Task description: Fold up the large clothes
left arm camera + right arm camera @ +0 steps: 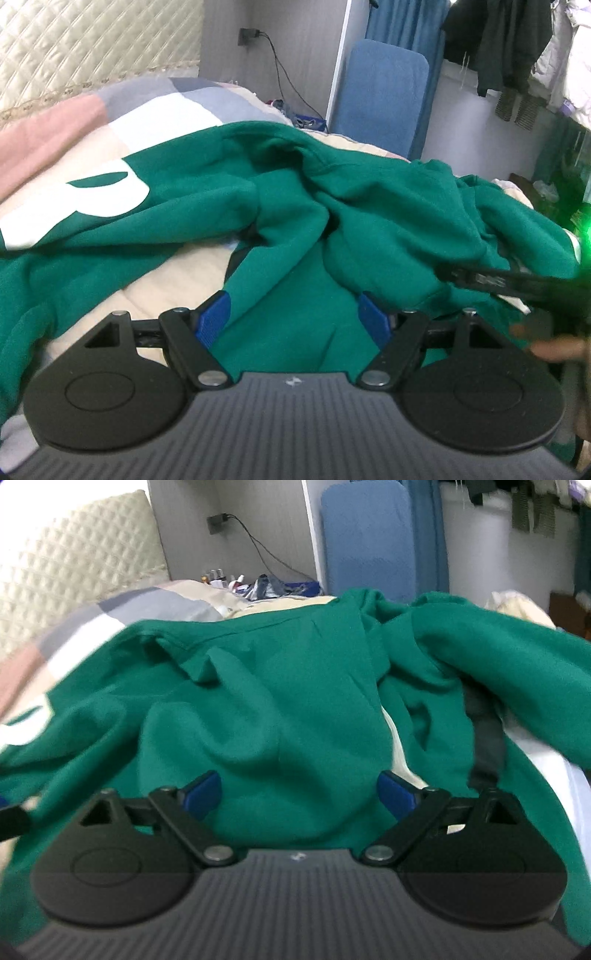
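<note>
- Green sweatshirt (295, 206): large, with white lettering (74, 206) at its left; lies rumpled and unfolded, spread in heavy creases across the bed.
- Same garment (280, 709), bunched into ridges.

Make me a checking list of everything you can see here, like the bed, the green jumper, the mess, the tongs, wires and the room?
Surface: a bed with a patchwork quilt in pink, grey, white and cream.
Job's things: one green sweatshirt with a big white letter, lying rumpled and bunched, not folded yet.
Clutter: small bottles and bits past the far edge of the bed.
Grippers: left tongs open, green cloth lying between the blue pads; right tongs open too, over the cloth.
Cables: a black wire hanging from a wall plug.
Surroundings: quilted headboard, blue padded board leaning up, dark clothes hanging.
</note>
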Demonstrator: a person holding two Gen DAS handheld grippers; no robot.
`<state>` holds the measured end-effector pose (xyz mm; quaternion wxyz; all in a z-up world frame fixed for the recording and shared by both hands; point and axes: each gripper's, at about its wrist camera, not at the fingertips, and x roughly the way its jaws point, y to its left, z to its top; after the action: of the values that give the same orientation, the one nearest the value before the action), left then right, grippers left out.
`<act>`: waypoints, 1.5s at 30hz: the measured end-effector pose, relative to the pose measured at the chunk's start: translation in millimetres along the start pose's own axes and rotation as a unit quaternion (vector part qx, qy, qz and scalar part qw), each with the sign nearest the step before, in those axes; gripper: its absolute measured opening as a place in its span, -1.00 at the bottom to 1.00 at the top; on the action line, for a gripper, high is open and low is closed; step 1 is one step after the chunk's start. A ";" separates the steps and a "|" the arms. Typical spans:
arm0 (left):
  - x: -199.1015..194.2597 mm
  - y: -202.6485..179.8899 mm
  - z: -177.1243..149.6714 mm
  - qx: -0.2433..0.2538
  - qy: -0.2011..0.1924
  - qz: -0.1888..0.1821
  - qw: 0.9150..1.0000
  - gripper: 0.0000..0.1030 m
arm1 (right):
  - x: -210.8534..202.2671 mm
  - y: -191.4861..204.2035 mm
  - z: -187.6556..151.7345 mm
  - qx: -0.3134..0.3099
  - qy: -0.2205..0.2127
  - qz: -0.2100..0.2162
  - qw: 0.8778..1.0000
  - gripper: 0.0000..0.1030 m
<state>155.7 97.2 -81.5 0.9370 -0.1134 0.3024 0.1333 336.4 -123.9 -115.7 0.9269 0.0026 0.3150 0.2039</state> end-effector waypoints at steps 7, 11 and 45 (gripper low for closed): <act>19.7 14.5 3.5 -0.030 -0.003 0.006 1.000 0.55 | 50.9 4.0 9.9 0.068 -0.002 0.001 0.998 0.85; 29.6 25.5 3.2 -0.055 0.004 0.001 0.998 0.55 | 70.9 10.4 13.1 0.058 -0.007 -0.008 0.998 0.65; 128.8 55.0 0.2 -0.118 -0.008 -0.032 0.992 0.55 | 301.0 34.6 274.6 -0.089 -0.115 -0.091 0.985 -0.02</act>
<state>239.0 172.3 -165.5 0.9232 -0.2321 0.2728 0.1391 700.2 56.0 -66.4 0.9682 -0.0847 0.1861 0.1442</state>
